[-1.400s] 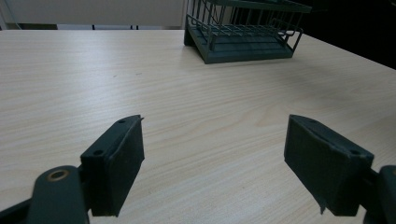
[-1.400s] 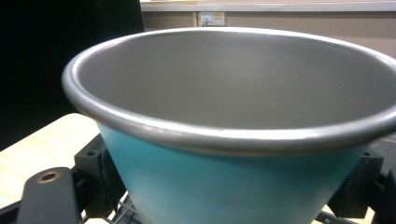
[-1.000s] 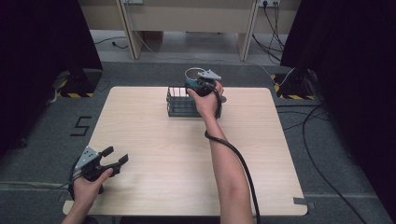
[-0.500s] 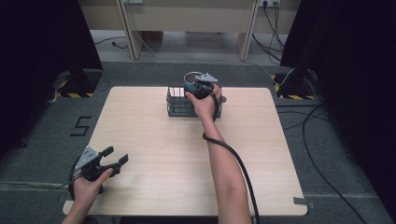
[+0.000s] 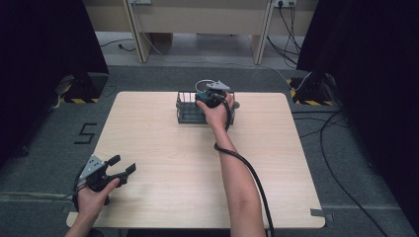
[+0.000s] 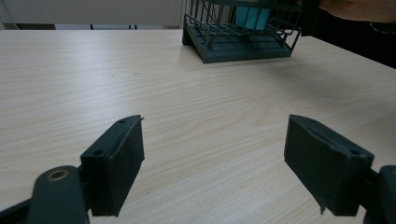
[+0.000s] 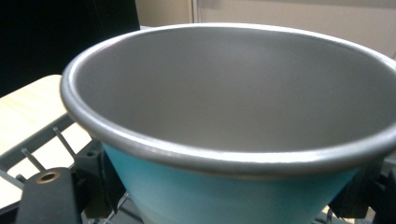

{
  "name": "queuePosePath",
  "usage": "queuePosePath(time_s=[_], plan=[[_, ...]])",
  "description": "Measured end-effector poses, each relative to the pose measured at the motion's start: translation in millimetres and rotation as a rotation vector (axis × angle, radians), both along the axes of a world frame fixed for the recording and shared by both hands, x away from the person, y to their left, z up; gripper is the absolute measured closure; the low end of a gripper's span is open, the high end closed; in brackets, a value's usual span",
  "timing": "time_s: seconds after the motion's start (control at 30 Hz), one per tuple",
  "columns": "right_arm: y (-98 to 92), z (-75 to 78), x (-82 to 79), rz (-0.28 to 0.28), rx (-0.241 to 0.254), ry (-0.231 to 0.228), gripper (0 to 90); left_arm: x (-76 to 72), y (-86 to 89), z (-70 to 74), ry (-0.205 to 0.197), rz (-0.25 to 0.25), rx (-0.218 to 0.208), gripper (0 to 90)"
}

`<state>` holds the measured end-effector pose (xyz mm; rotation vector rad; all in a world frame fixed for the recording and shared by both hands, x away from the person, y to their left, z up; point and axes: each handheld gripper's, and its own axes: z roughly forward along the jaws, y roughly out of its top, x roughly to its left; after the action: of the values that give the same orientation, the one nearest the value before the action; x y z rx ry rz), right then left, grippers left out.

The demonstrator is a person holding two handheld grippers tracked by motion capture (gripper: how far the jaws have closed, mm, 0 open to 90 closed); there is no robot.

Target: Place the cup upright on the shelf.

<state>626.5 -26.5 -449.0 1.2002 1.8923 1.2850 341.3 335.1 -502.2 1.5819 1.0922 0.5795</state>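
High view. A pale wooden table stands on grey carpet. On the floor at 9 o'clock of the table a black mark shaped like the figure 5 can be read; no other writing is legible. A dark wire rack sits near the table's 12 o'clock edge. The right gripper is held over the rack's right half, with the person's right hand behind it and the cable trailing along the forearm towards 6 o'clock. The left gripper rests at the table's 7 o'clock corner, well apart from the rack, its jaws spread wide and pointing towards 2 o'clock.

Left gripper view. The two black jaws stand wide apart with bare tabletop between them; nothing is held. The rack lies far off at 12 o'clock, with a teal cup inside it.

Right gripper view. The cup, teal outside and grey metal inside with a rolled rim, sits between the jaws, its mouth tilted towards the camera. One jaw presses its wall at 8 o'clock, the other at 4 o'clock, so the gripper is closed on the cup. Rack wires show beneath at 8 o'clock; the cup is within the rack, though whether it touches the bottom cannot be told.
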Motion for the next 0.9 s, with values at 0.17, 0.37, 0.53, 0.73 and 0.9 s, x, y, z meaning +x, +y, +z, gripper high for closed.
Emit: queuePosePath(time_s=[0.17,0.37,0.53,0.73,0.9], plan=[[0.5,0.0,-1.6,0.001,-0.019,-0.008,17.4,0.0,-0.2,0.0,0.000,-0.001,0.001,19.5],[2.0,-0.6,-3.9,0.011,-0.046,-0.020,16.1,0.0,-0.3,-0.1,0.001,-0.001,0.000,19.5],[1.2,-0.6,-6.9,0.008,-0.044,-0.029,15.8,0.1,-0.5,-0.2,0.001,-0.002,0.001,19.5],[-0.2,-0.8,-11.7,0.007,-0.040,-0.034,15.7,0.1,-0.6,-0.2,0.002,-0.002,0.002,19.4],[-2.1,-0.6,-14.4,0.003,-0.050,-0.033,15.9,0.1,-0.9,-0.3,0.003,-0.002,0.003,19.4]])
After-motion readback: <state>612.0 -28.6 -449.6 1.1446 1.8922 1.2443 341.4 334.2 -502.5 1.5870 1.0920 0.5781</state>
